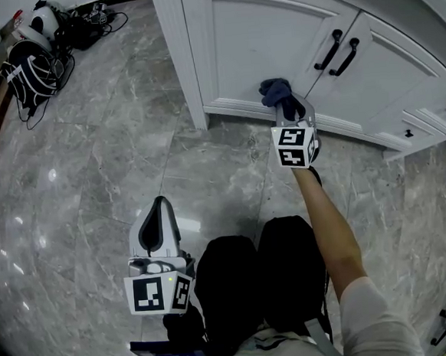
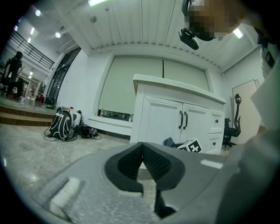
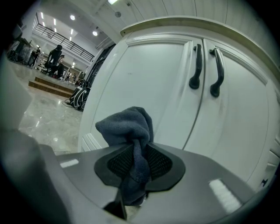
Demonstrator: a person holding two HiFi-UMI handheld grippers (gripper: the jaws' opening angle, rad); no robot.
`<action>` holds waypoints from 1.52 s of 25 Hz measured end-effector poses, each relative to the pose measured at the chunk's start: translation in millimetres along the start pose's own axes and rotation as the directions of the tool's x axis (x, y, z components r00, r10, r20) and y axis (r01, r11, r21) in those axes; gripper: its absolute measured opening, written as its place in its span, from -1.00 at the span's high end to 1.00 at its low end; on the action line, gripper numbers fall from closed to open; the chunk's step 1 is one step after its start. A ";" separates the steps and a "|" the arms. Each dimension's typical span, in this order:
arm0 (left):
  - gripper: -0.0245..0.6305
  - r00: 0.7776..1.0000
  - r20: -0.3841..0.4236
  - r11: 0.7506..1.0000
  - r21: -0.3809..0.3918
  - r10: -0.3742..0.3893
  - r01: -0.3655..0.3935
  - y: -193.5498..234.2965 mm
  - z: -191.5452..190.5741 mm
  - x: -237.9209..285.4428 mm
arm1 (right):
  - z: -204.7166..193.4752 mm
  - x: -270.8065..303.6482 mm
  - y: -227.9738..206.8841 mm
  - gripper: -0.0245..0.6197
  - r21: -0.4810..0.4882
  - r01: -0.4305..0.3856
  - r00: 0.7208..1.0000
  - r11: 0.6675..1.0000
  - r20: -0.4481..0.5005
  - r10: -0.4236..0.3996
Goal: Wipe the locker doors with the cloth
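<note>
My right gripper (image 1: 283,109) is shut on a dark blue-grey cloth (image 1: 276,91), whose bunched end meets the bottom of the white locker's left door (image 1: 258,40). In the right gripper view the cloth (image 3: 127,124) bulges out from between the jaws of that gripper (image 3: 136,153), right in front of the left door (image 3: 144,78). Two black handles (image 3: 197,65) run upright where the two doors meet. The right door (image 1: 399,67) has nothing on it. My left gripper (image 1: 161,203) hangs low over the floor, well back from the locker, its jaws shut with nothing between them (image 2: 142,146).
Grey marble floor (image 1: 91,161) spreads in front of the locker. A backpack (image 1: 33,65), bags and cables lie at the far left by a wooden step. A small drawer unit (image 1: 426,115) and an office chair (image 2: 232,127) stand right of the locker. The person's dark legs (image 1: 262,278) are below.
</note>
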State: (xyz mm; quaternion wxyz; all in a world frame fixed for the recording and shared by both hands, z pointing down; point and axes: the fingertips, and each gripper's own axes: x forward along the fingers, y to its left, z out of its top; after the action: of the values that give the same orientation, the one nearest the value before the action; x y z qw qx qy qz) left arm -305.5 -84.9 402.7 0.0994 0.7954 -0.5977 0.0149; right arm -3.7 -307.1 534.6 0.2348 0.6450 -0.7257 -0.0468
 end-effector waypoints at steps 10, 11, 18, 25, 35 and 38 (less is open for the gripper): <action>0.92 1.000 -0.009 1.000 0.002 0.013 -0.013 7.1 -3.6 -0.8 | -45.7 16.1 24.1 0.66 -0.005 -0.039 0.996 0.999 -0.082 0.039; 0.92 1.000 -0.009 1.000 0.002 0.013 -0.013 7.5 -3.8 -0.8 | -46.3 17.7 27.1 0.66 -0.003 -0.043 0.996 0.999 -0.084 0.043; 0.92 1.000 -0.013 1.000 -0.005 0.020 -0.020 12.1 -7.1 -3.6 | -37.8 30.8 62.3 0.66 -0.004 -0.097 0.992 0.995 -0.087 0.096; 0.92 0.999 -0.018 0.999 -0.009 0.036 -0.036 21.1 -9.8 -8.1 | -13.6 49.8 111.7 0.66 -0.031 -0.179 0.982 0.983 -0.066 0.176; 0.92 0.998 -0.017 0.998 -0.009 0.059 -0.059 32.5 -8.2 -15.5 | 26.2 63.9 174.7 0.66 -0.028 -0.290 0.957 0.957 -0.026 0.289; 0.92 0.998 -0.012 0.998 -0.008 0.065 -0.065 33.6 -6.2 -19.2 | 41.5 42.0 176.9 0.66 -0.051 -0.329 0.943 0.943 0.024 0.331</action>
State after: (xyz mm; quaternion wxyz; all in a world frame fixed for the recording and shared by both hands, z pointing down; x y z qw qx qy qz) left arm -342.4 -74.5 410.8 0.1056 0.7749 -0.6228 0.0205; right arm -184.5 -328.2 575.2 0.2425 0.5080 -0.8258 -0.0342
